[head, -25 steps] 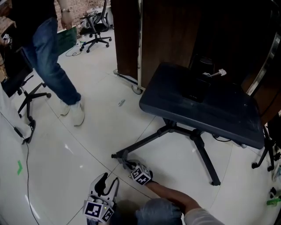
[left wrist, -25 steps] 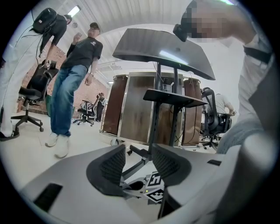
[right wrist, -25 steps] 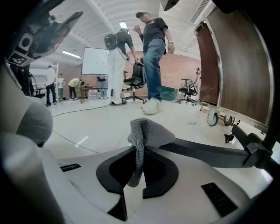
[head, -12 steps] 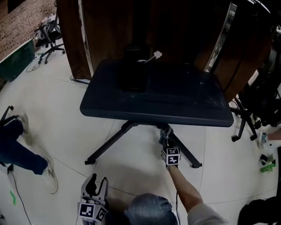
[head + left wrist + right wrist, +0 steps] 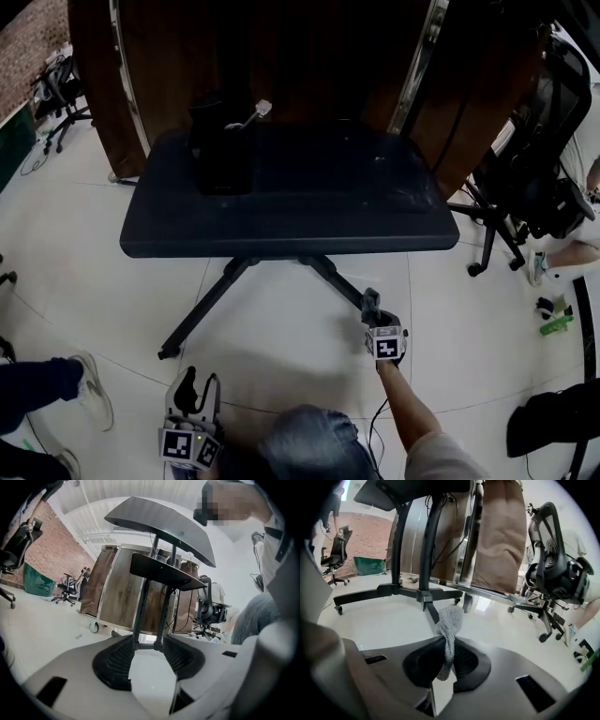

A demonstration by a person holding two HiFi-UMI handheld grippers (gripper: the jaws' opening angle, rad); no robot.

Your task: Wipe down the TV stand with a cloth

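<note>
The TV stand (image 5: 281,220) is a dark shelf on a post with splayed black floor legs, in the middle of the head view. My right gripper (image 5: 370,302) is low at the end of the stand's front right leg (image 5: 337,279), shut on a grey mesh cloth (image 5: 449,623) that sticks out from between its jaws. In the right gripper view the cloth hangs just in front of the leg joint (image 5: 423,595). My left gripper (image 5: 192,382) is held near the floor at the lower left, open and holding nothing. The left gripper (image 5: 149,646) faces the stand's post (image 5: 143,606).
Brown wooden panels on casters (image 5: 309,56) stand behind the stand. A black office chair (image 5: 530,178) is at the right, with a person's shoe (image 5: 539,265) and a green object (image 5: 556,325) on the floor beside it. Another person's foot (image 5: 89,394) is at the lower left.
My right gripper with the cloth has swept from the stand's front left leg across to its front right leg. The view has swung right. The left gripper has shifted a little.
</note>
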